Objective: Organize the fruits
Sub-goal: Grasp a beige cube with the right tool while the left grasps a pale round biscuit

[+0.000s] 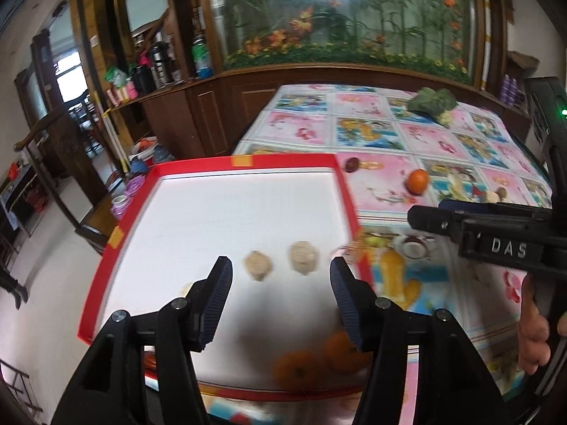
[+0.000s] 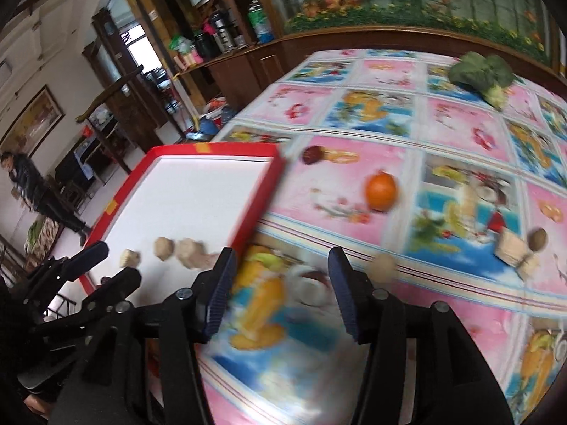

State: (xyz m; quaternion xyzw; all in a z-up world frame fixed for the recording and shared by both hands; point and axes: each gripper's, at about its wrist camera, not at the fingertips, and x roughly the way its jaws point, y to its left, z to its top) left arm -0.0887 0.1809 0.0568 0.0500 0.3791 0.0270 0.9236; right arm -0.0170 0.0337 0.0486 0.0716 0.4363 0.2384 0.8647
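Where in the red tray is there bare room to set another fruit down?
The red-rimmed white tray is bare across its far half, between the far rim and the row of pale beige lumps. The near right corner is crowded by two oranges. The strip between lumps and oranges is also free.

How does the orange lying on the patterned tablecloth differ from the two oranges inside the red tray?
The orange on the tablecloth lies alone, far from the left gripper; the oranges in the tray lie side by side at its near edge, close under that gripper. The lone one is sharp, the pair blurred. The red tray holds only the pair. All are round and orange.
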